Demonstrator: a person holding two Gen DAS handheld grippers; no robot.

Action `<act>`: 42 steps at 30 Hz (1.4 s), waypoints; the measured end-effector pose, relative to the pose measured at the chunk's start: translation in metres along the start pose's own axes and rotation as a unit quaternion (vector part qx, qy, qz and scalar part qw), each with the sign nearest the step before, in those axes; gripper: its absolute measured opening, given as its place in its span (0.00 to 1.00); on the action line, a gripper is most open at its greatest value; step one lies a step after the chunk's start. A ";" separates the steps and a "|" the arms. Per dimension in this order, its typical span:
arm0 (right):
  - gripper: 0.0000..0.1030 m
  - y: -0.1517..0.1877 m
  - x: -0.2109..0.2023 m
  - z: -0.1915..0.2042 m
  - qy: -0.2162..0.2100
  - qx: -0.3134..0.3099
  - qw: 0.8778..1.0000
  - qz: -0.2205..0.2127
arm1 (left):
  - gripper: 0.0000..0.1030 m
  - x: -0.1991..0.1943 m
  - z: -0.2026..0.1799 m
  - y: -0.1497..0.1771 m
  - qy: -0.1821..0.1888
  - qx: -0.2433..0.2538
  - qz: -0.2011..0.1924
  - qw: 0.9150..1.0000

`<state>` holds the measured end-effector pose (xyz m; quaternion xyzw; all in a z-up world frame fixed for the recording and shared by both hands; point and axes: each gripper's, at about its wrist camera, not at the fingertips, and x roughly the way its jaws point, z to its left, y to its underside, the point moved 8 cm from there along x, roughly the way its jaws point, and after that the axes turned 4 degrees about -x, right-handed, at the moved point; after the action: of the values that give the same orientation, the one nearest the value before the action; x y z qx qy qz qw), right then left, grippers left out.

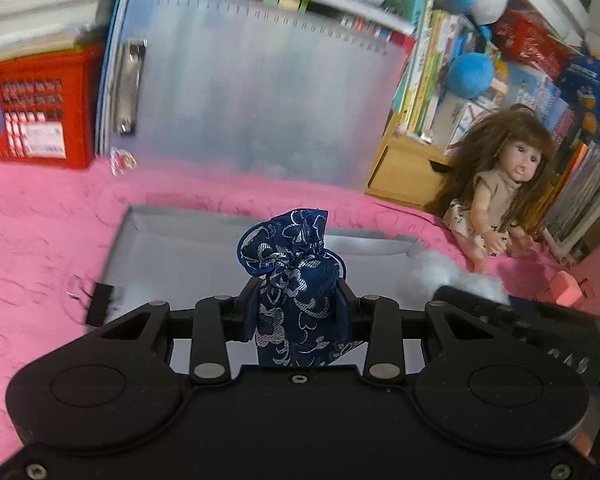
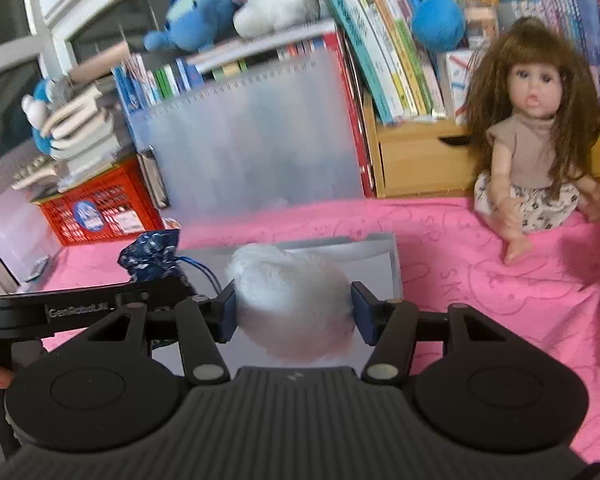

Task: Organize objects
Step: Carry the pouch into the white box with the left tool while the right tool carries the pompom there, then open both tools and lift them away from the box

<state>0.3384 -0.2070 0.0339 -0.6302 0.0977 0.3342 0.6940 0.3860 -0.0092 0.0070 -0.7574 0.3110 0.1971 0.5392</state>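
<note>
My left gripper point(image 1: 298, 310) is shut on a dark blue brocade drawstring pouch point(image 1: 290, 280), held upright above an open grey box point(image 1: 172, 248) on the pink cloth. My right gripper point(image 2: 294, 310) is shut on a white fluffy cotton ball point(image 2: 292, 300), held over the same grey box point(image 2: 380, 258). In the right wrist view the pouch point(image 2: 152, 258) and the left gripper's body show at the left. In the left wrist view the cotton ball point(image 1: 456, 278) and the right gripper's body show at the right.
A doll point(image 2: 536, 132) with long brown hair sits on the pink cloth at the right. A frosted plastic folder point(image 1: 260, 96) leans upright behind the box. A red crate point(image 1: 36, 108), books, plush toys and a wooden drawer unit point(image 2: 420, 156) line the back.
</note>
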 end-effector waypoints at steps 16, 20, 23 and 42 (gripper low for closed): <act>0.58 0.027 0.042 -0.006 0.036 -0.009 0.999 0.039 | 0.35 0.043 0.011 0.027 -0.014 0.018 0.053 0.998; 0.58 0.032 0.045 -0.009 0.035 -0.003 0.998 0.044 | 0.37 0.044 0.013 0.029 -0.013 0.018 0.055 0.998; 0.58 0.036 0.047 -0.013 0.036 0.003 0.998 0.050 | 0.37 0.043 0.013 0.028 -0.014 0.013 0.054 0.998; 0.87 0.012 -0.016 -0.008 0.001 0.011 1.000 -0.009 | 0.77 -0.035 -0.015 0.019 0.014 0.086 0.000 0.996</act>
<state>0.3216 -0.2202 0.0321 -0.6237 0.0962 0.3268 0.7036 0.3462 -0.0187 0.0211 -0.7109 0.3348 0.1589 0.5977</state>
